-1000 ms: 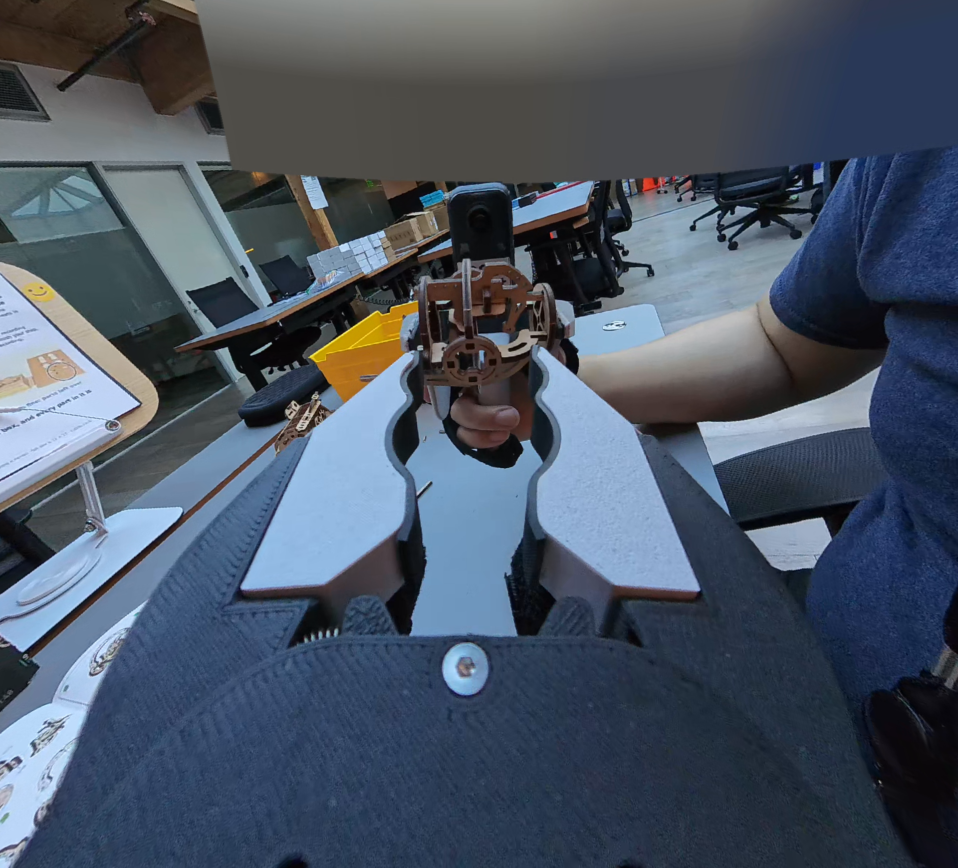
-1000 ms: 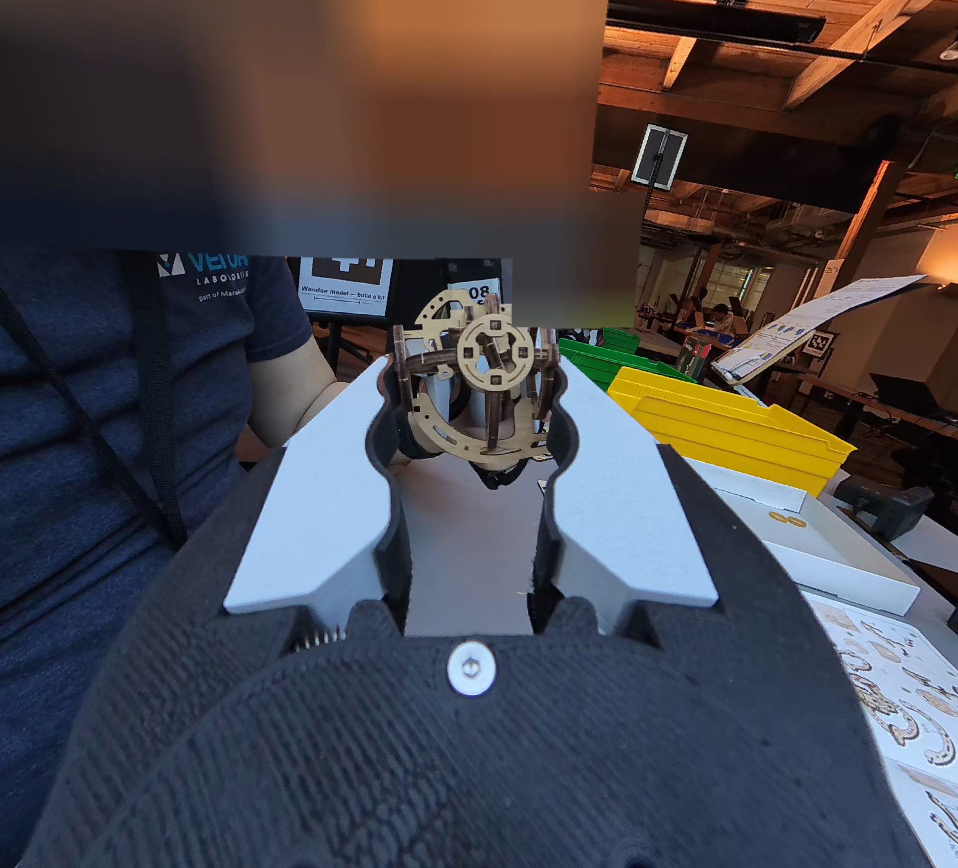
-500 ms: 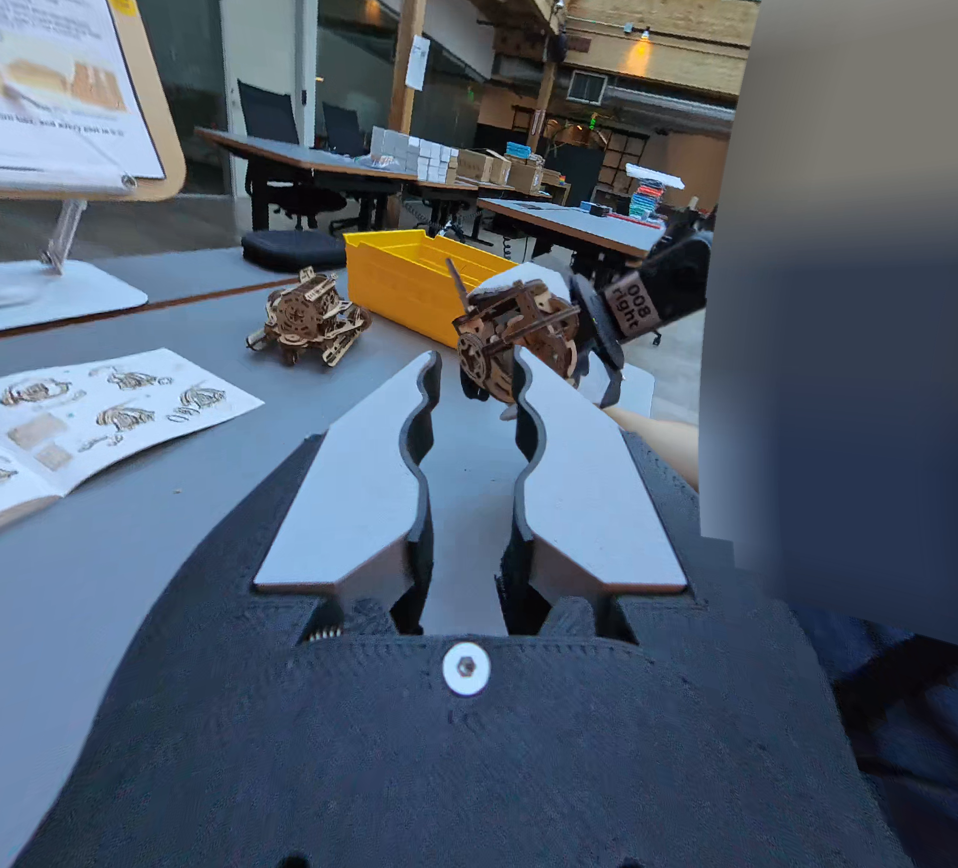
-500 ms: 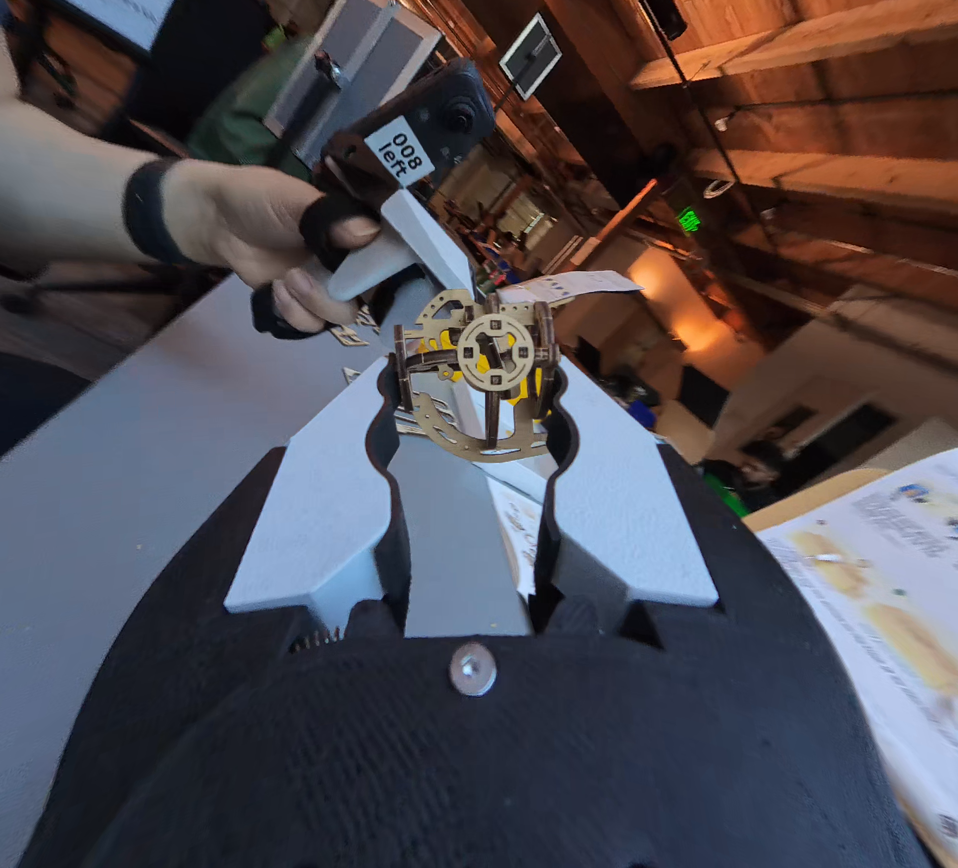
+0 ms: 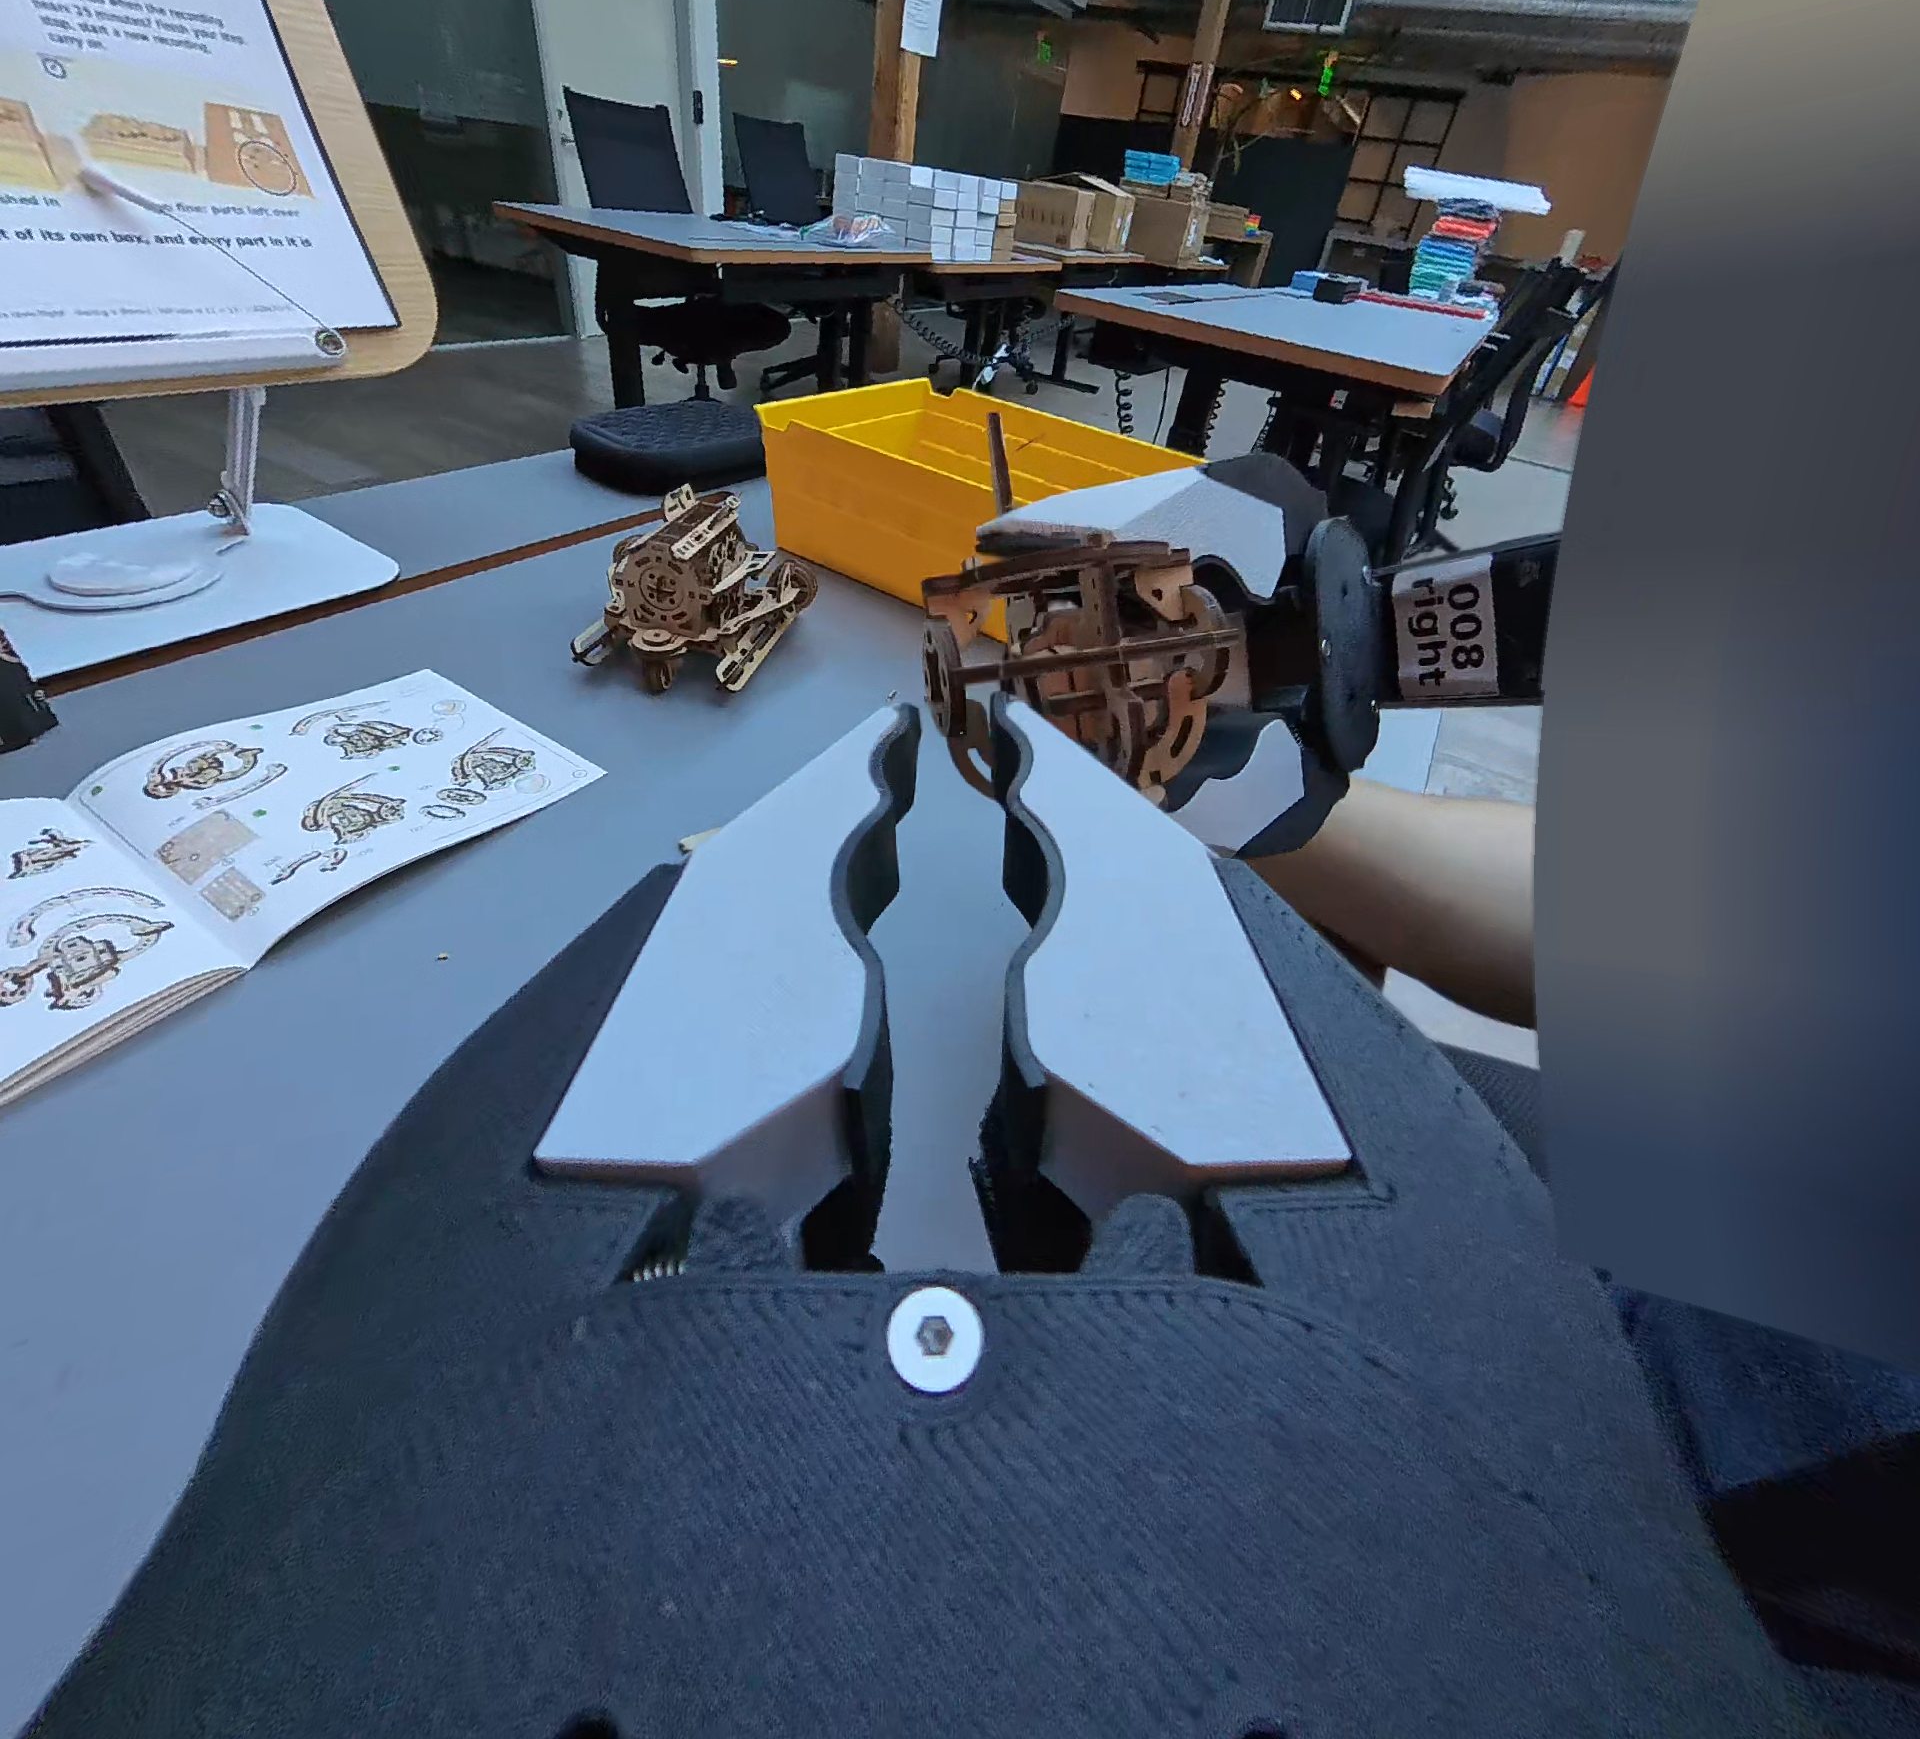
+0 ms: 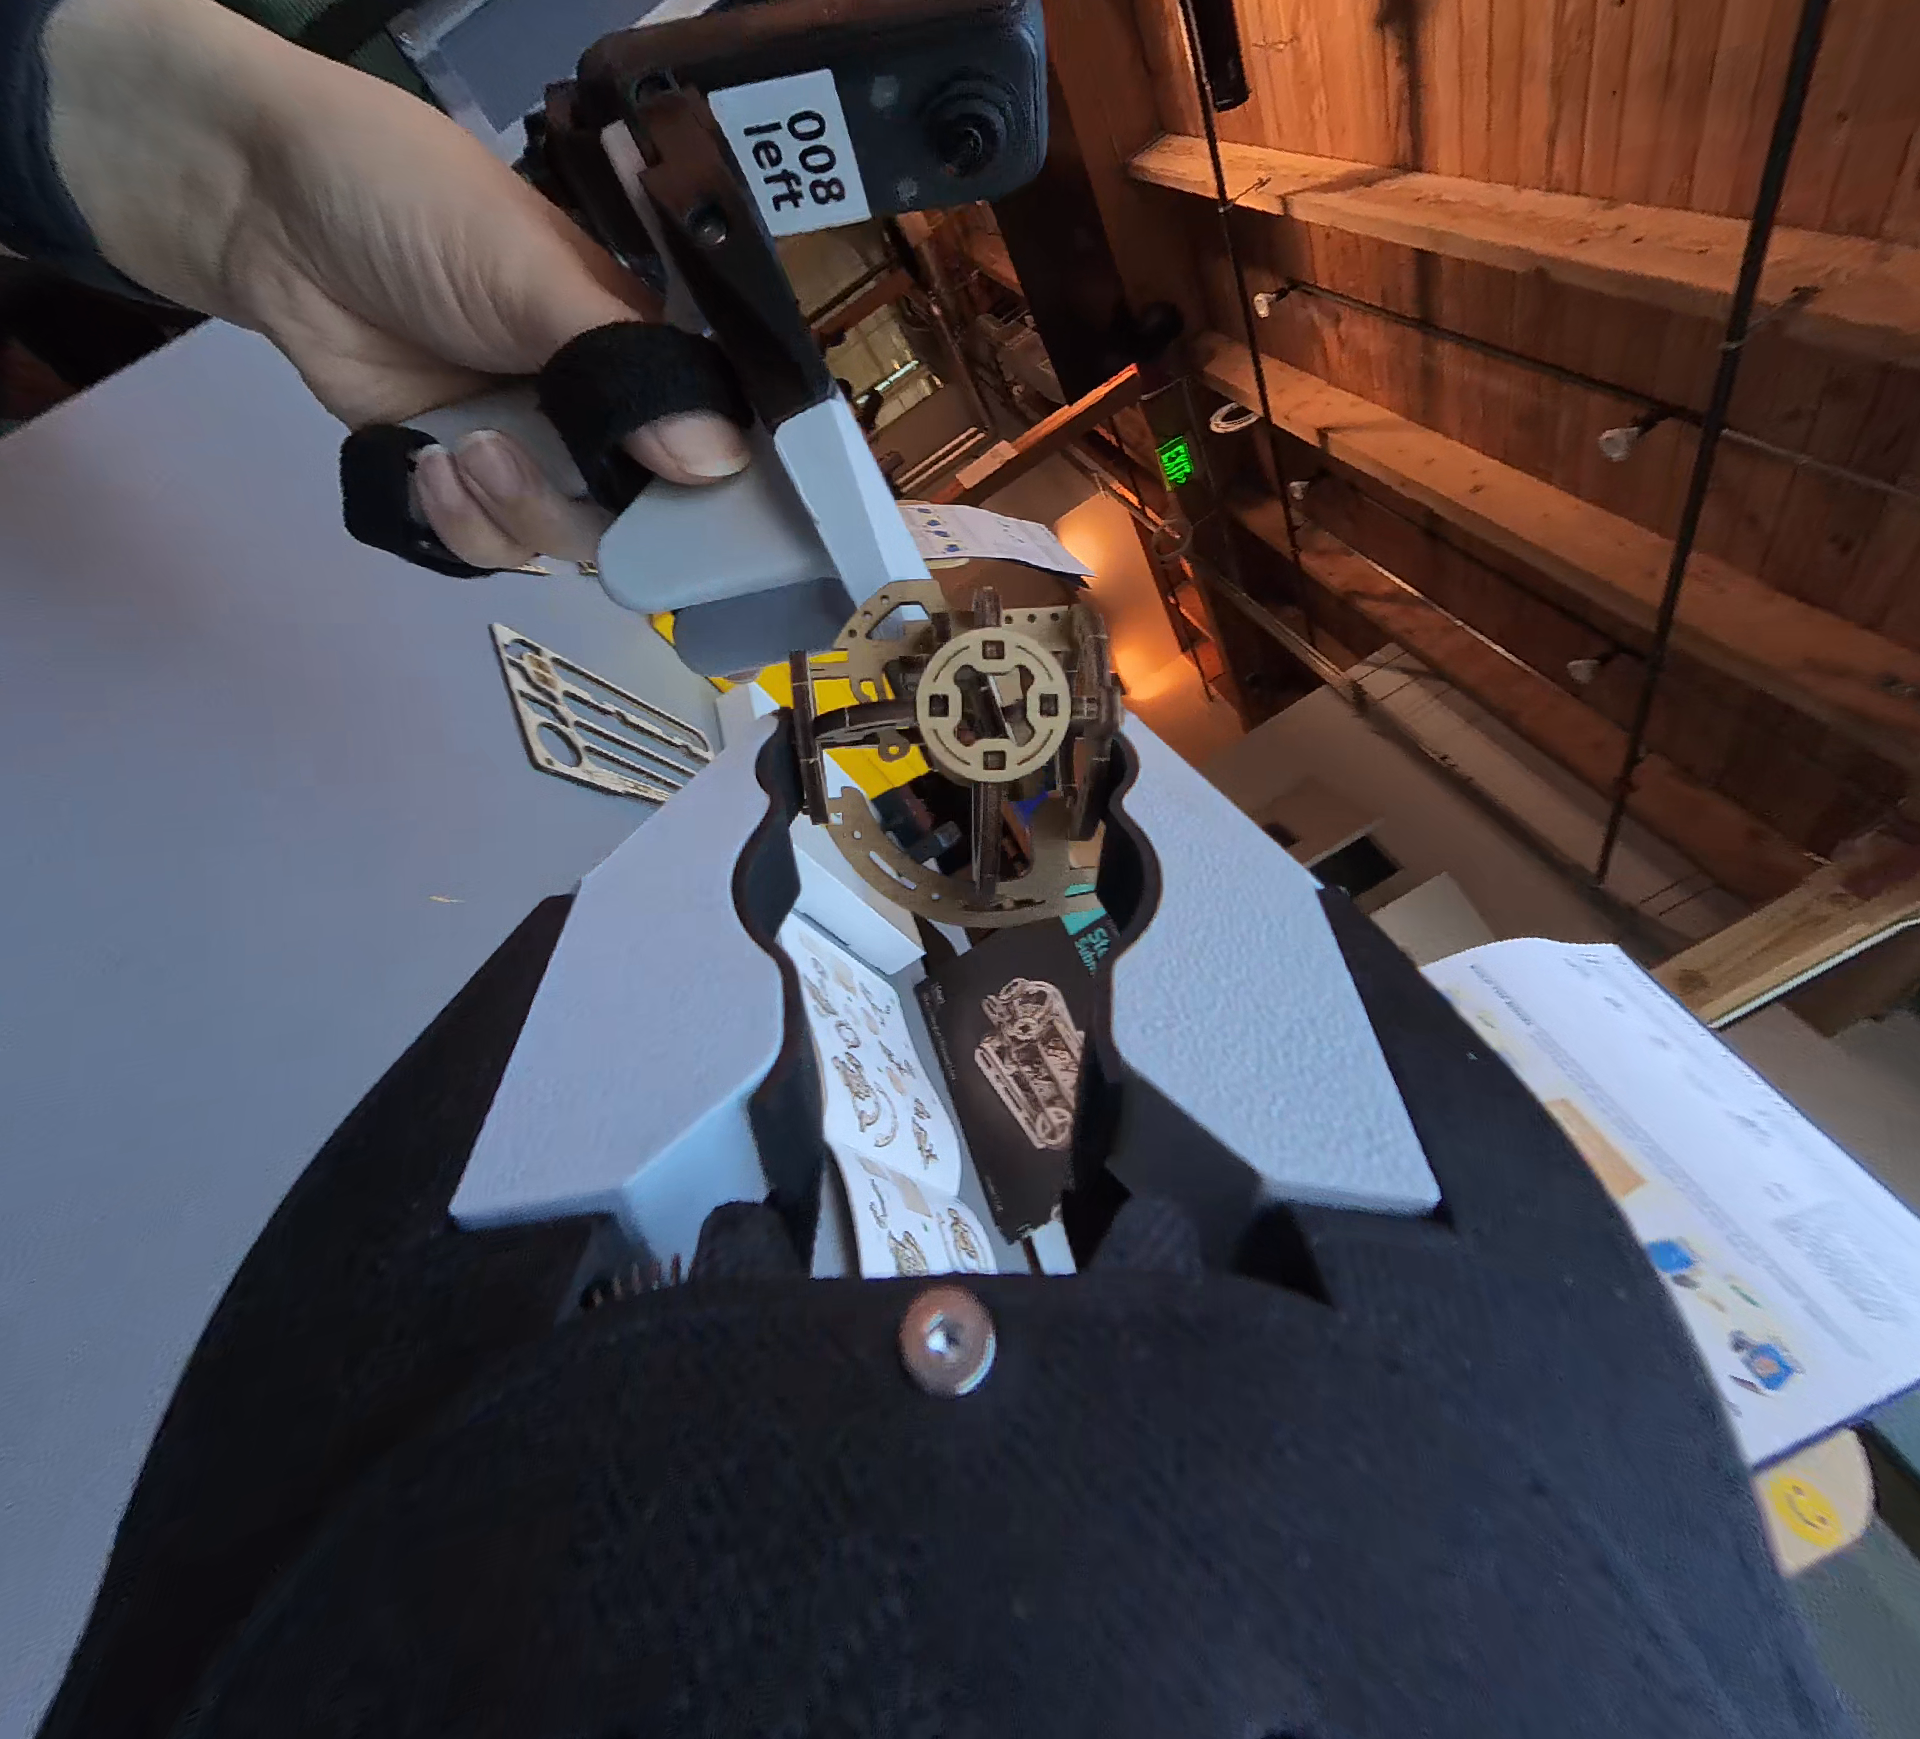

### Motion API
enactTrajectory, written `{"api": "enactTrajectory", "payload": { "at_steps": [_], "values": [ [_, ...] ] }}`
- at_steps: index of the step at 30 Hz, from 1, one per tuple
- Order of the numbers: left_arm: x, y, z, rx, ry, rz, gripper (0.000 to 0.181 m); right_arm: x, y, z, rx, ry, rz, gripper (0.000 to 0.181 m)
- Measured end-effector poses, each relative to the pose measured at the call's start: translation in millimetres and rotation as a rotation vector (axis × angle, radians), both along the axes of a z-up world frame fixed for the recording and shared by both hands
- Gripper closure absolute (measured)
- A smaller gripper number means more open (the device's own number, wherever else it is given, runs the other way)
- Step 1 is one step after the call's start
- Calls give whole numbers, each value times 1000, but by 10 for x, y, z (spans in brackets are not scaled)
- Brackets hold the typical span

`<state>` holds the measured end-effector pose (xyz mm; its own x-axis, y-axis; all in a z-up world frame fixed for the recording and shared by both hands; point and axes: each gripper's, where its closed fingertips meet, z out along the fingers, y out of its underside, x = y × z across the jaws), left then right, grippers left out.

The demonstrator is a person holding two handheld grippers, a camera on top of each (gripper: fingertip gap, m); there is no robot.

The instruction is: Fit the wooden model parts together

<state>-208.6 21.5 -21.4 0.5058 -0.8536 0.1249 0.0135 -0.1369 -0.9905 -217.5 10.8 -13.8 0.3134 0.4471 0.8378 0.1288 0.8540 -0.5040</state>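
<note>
A round wooden gear assembly [image 6: 977,733] sits between the fingertips of my right gripper [image 6: 956,754], which is shut on it and holds it above the grey table [image 5: 520,941]. In the left wrist view the assembly [image 5: 1091,661] hangs just beyond my left gripper [image 5: 954,718], with the right gripper [image 5: 1101,650] clamping it from the right. My left jaws are nearly closed, and their tips pinch the small wheel at the assembly's near end. The left gripper [image 6: 821,619] reaches the assembly from the upper left in the right wrist view.
A second wooden model [image 5: 696,588] stands on the table beside a yellow bin [image 5: 935,463]. An open instruction booklet [image 5: 260,816] lies at the left, below a document stand [image 5: 177,131]. A laser-cut parts sheet [image 6: 603,733] and a black box [image 6: 1029,1066] lie under the grippers. My two grippers' fingertips are within a few centimetres of each other.
Both grippers swung away from the person to over the table. My left gripper let go of the assembly's body, narrowed its jaws and came onto the small wheel. The right kept its grip.
</note>
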Motion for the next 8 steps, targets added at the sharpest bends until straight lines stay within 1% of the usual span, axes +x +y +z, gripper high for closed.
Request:
{"api": "enactTrajectory", "payload": {
  "at_steps": [1,4,8],
  "values": [
    [6,-3,-9,5,14,3,169,3,-1,9,12,5,-9,127],
    [26,-16,-27,19,41,0,173,-4,-14,7,32,4,-15,127],
    [30,-24,-10,47,54,13,173,4,-26,26,50,18,-21,127]
  ]
}}
